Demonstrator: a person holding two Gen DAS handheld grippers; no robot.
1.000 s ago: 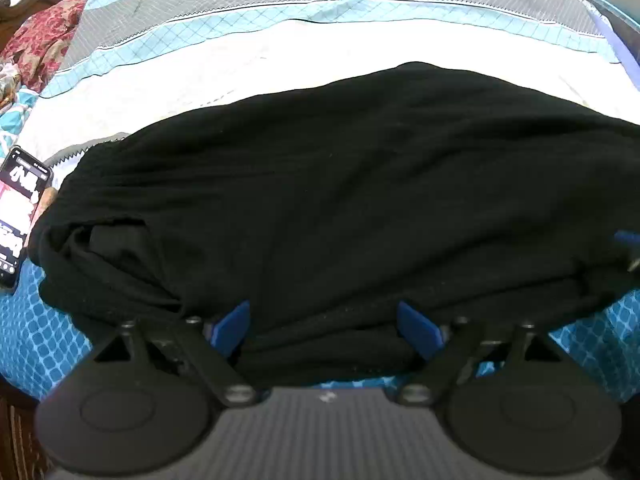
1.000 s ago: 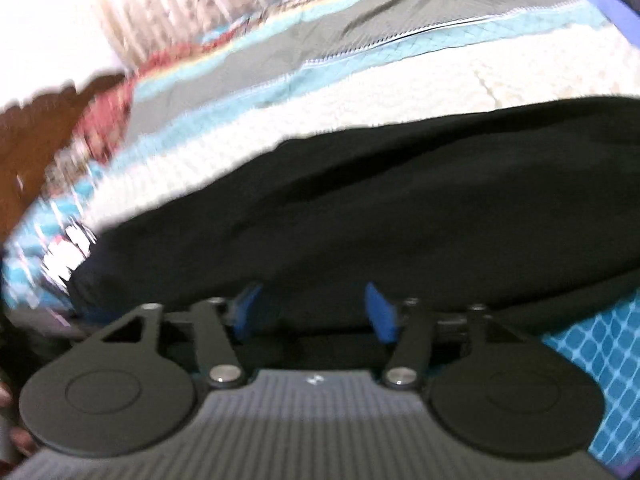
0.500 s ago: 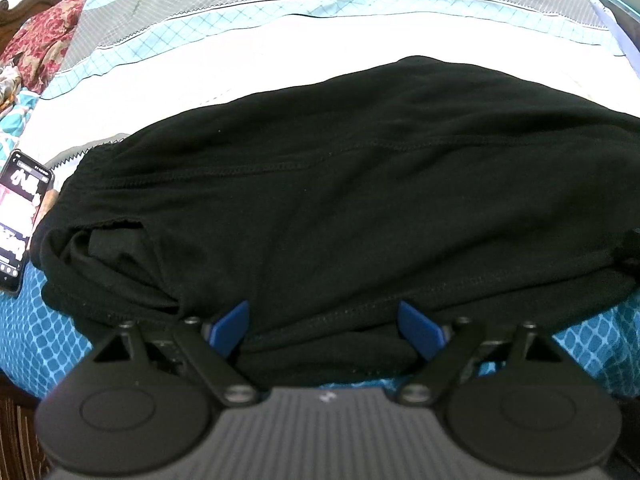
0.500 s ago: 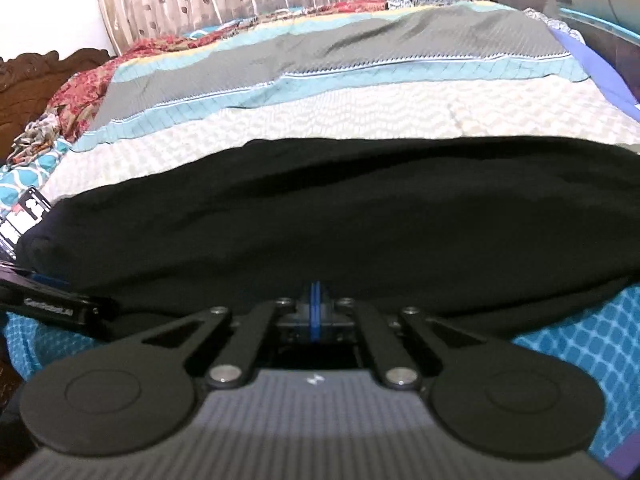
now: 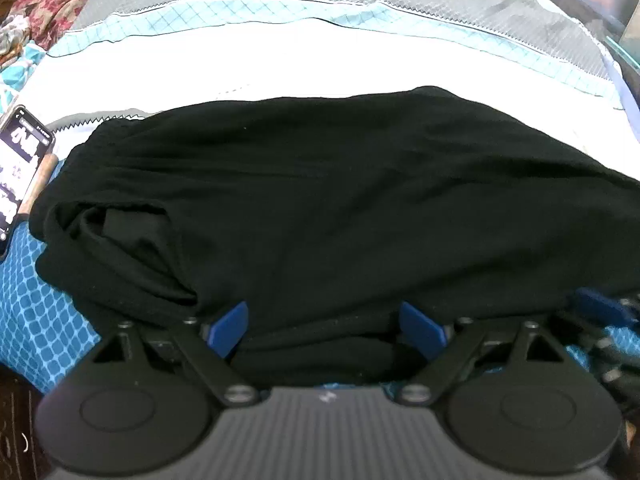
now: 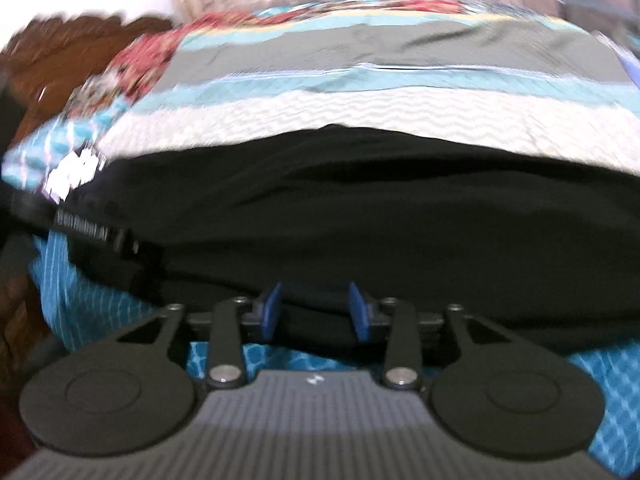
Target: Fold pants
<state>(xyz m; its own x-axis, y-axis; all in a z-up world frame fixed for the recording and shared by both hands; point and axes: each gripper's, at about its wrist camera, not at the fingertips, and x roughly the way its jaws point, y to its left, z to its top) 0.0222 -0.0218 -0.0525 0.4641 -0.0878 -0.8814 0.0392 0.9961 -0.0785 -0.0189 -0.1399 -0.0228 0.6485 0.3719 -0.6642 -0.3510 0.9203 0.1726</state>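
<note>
Blue pads tip both pairs of tongs, and both stand released at the near edge of the black pants point(image 5: 340, 216). The left tongs point(image 5: 325, 326) gape wide, their pads set either side of the near hem with cloth between them but not pinched. The right tongs point(image 6: 316, 312) stand only partly apart, their jaws having just been opening, with the dark edge of the garment lying in the gap and no pad pressing on it as far as the blurred view shows. Just ahead of both, the pants lie across the bed point(image 5: 280, 64) as a broad, thick, layered bundle, already doubled over, with a loose pocket of cloth bunched ahead and to the left of the left tongs. Beyond the garment runs the white, teal and grey quilt; a lit phone point(image 5: 20, 168) rests far off to the left of the left tongs, just beside the pants' end. By my reading a fold has just been laid down and let go, so the work sits between folds. The next move likely calls for fresh grips on one end of the bundle, taking all layers together, then carrying that end across evenly so the bunched corner flattens.
</note>
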